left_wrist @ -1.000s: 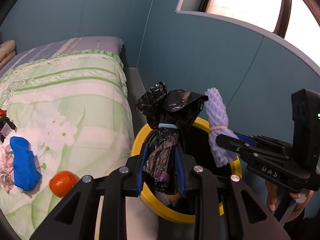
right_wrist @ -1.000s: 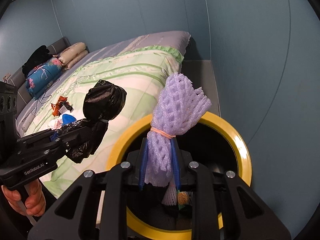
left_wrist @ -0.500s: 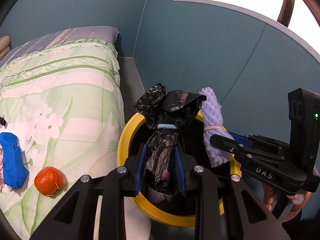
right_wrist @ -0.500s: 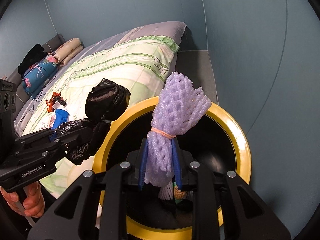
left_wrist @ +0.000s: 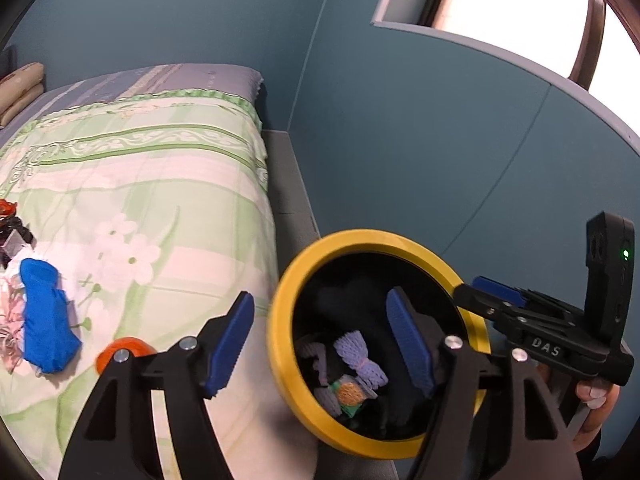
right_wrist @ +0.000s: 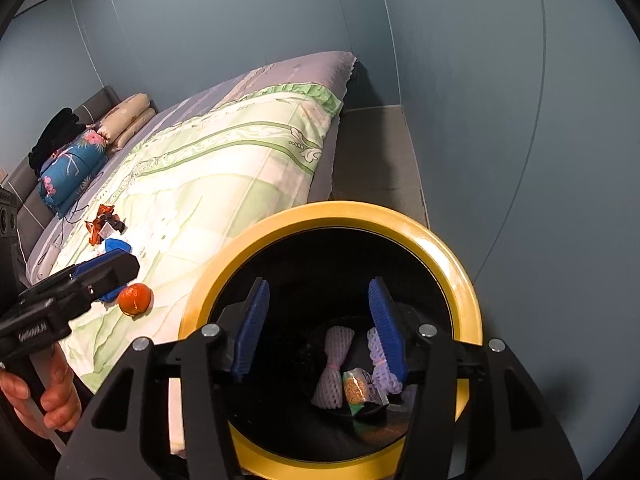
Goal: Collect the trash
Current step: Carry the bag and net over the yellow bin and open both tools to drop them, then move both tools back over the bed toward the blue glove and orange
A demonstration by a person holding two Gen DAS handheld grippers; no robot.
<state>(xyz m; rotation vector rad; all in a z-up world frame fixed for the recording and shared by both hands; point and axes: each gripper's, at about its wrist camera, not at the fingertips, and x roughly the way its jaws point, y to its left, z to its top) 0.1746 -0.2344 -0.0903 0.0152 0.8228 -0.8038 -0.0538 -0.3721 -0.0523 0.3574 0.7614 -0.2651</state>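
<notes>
A black bin with a yellow rim (left_wrist: pixel 360 240) (right_wrist: pixel 460 264) stands beside the bed. Inside lie purple foam nets (left_wrist: pixel 360 356) (right_wrist: pixel 334 364), a small snack packet (right_wrist: pixel 354 388) and dark bag material, hard to make out. My left gripper (left_wrist: pixel 320 344) is open and empty above the bin's left rim. My right gripper (right_wrist: pixel 318 328) is open and empty over the bin's mouth. It also shows in the left wrist view (left_wrist: pixel 496 298). The left gripper shows in the right wrist view (right_wrist: pixel 108 268).
On the green floral bedspread (left_wrist: pixel 140 184) lie an orange (left_wrist: pixel 126 350) (right_wrist: pixel 135 299), a blue cloth item (left_wrist: pixel 46 316), and orange-black wrappers (right_wrist: pixel 102 222). Pillows (right_wrist: pixel 128 118) sit at the bed's head. Blue walls close in on the right.
Both grippers opened. The black bag dropped from the left gripper and the purple foam net from the right gripper into the bin.
</notes>
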